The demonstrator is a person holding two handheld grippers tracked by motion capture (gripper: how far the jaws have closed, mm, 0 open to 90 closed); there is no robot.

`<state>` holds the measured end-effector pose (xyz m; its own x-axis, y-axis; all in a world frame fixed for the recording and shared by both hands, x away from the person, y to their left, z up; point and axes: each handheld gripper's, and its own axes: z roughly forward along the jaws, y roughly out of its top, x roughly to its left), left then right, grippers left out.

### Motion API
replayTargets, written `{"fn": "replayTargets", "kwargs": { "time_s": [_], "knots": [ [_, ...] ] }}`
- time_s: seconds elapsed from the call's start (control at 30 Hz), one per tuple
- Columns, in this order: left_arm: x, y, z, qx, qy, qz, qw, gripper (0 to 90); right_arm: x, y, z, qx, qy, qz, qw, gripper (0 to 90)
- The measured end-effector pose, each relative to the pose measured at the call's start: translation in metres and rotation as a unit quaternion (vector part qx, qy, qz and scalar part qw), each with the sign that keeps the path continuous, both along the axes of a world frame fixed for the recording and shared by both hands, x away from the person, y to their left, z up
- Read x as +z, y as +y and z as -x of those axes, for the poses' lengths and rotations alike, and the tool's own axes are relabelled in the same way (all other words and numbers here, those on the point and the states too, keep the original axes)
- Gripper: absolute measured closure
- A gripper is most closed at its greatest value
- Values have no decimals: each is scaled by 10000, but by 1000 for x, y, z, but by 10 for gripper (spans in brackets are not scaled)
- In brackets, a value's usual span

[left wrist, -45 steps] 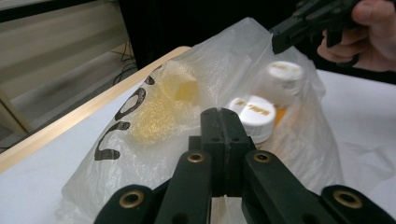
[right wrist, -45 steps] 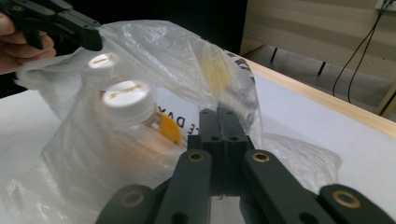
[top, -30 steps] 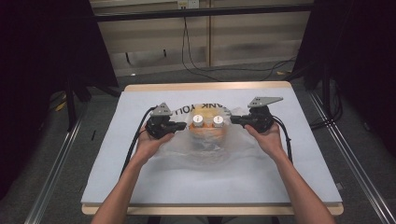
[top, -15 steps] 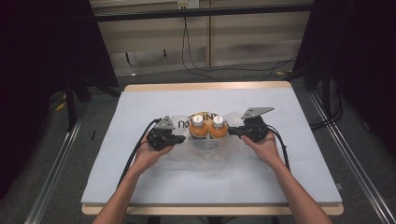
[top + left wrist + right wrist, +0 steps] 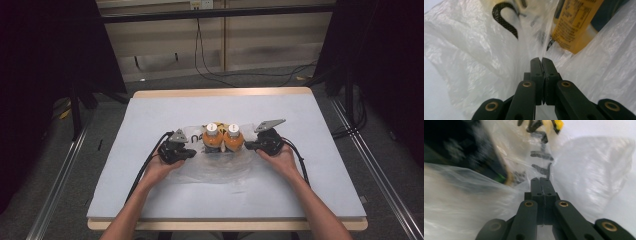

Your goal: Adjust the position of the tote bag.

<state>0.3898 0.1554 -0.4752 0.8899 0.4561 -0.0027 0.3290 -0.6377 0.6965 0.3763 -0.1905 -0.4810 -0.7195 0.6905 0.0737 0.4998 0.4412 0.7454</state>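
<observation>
Two grippers flank a clear bag (image 5: 220, 162) on the worktop (image 5: 150, 110). The left gripper (image 5: 192, 153) has its jaws pressed together, pinching a fold of the bag's film; the right gripper (image 5: 247, 146) pinches the film the same way on the other side. Two orange bottles (image 5: 223, 140) with white caps stand between them inside the bag. Black print on the film and a yellow bottle label (image 5: 574, 25) are too blurred to read.

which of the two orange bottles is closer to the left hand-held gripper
The left bottle, whose white cap sits nearer the left hand-held gripper; the other bottle stands beside the right hand-held gripper.
</observation>
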Motion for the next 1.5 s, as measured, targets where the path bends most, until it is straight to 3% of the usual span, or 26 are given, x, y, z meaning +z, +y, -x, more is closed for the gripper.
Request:
{"fn": "replayTargets", "kwargs": {
  "time_s": [0.07, 0.13, 0.2, 0.3, 0.6, 0.73, 0.8, 0.83, 0.97, 1.07, 1.23, 1.37, 1.5],
  "knots": [
    [0, 1, 0, 9, -11, -21, 10000, 885, -3, -2, -1, -12, 36, 56, 10000, 900],
    [0, 2, -1, 42, -93, -179, 9998, 879, -4, -2, -2, -59, 17, 138, 9999, 900],
    [-3, 5, -2, 85, -49, -68, 9999, 879, -6, -3, -3, -121, -18, 179, 9998, 900],
    [-3, 9, -3, 103, -145, -162, 9997, 879, -6, -5, -4, -153, -41, 197, 9997, 900],
    [-4, 17, -10, 219, -134, -82, 9996, 882, -7, -8, -7, -252, -103, 230, 9994, 887],
    [-5, 21, -12, 388, -214, -102, 9990, 882, -8, -9, -9, -300, -144, 224, 9992, 869],
    [-5, 23, -12, 454, -134, -40, 9989, 882, -7, -9, -8, -267, -170, 243, 9992, 848],
    [-4, 24, -12, 438, -143, -114, 9989, 882, -7, -9, -7, -299, -158, 233, 9992, 835],
    [3, 27, -8, 329, -14, 230, 9992, 859, -2, -11, -5, -316, -129, 124, 9993, 739],
    [15, 26, -1, 306, -156, 452, 9984, 831, 8, -14, -1, -327, -204, -36, 9993, 666],
    [40, 23, 11, 136, -330, 802, 9961, 785, 32, -21, 11, -316, -480, -336, 9978, 626],
    [52, 11, 21, -115, -382, 832, 9957, 844, 46, -16, 17, -121, -577, -518, 9969, 734],
    [50, -4, 20, -304, -257, 628, 9972, 889, 49, -2, 18, 219, -475, -600, 9968, 883]
  ]
}}
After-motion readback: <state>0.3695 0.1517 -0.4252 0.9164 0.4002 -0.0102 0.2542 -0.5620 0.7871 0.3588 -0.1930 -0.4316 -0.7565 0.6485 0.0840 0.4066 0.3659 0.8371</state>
